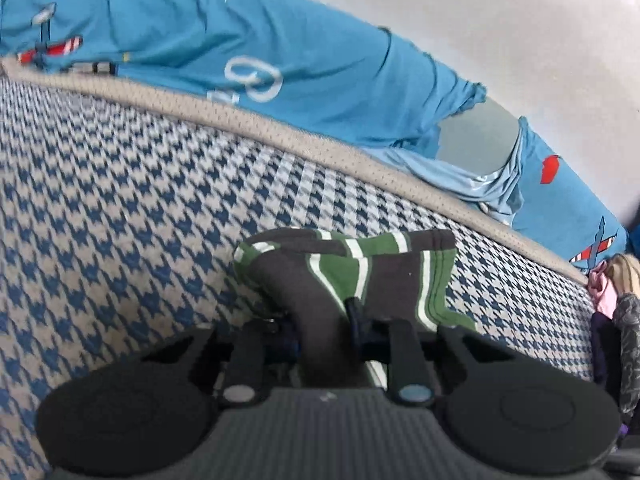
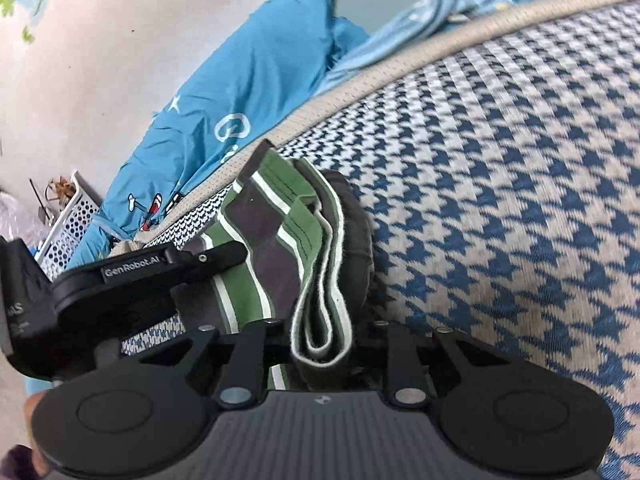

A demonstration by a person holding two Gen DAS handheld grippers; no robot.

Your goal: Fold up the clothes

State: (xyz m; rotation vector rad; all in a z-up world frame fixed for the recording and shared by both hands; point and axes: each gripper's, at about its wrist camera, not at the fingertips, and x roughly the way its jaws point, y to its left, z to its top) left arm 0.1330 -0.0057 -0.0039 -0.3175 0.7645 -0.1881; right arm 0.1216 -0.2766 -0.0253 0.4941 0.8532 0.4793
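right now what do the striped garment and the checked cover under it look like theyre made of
Striped garment: looks like a soft, matte knit, perhaps cotton jersey; the stacked folded edges are thick and rounded, with stitched hems. Checked cover: seems a coarser woven fabric, matte, its blue-and-cream houndstooth looking woven in rather than printed; the beige edging shows a mesh-like texture. Exact fibres cannot be told.

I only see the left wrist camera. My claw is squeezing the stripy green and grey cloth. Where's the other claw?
Observer: The right claw is shut on the same green, grey and white striped knit garment, pinching a folded green-and-white edge.
Operator: Is anything hiding next to the blue blanket?
Observer: Yes. A white plastic basket with round holes stands beside the blue cartoon-print blanket.
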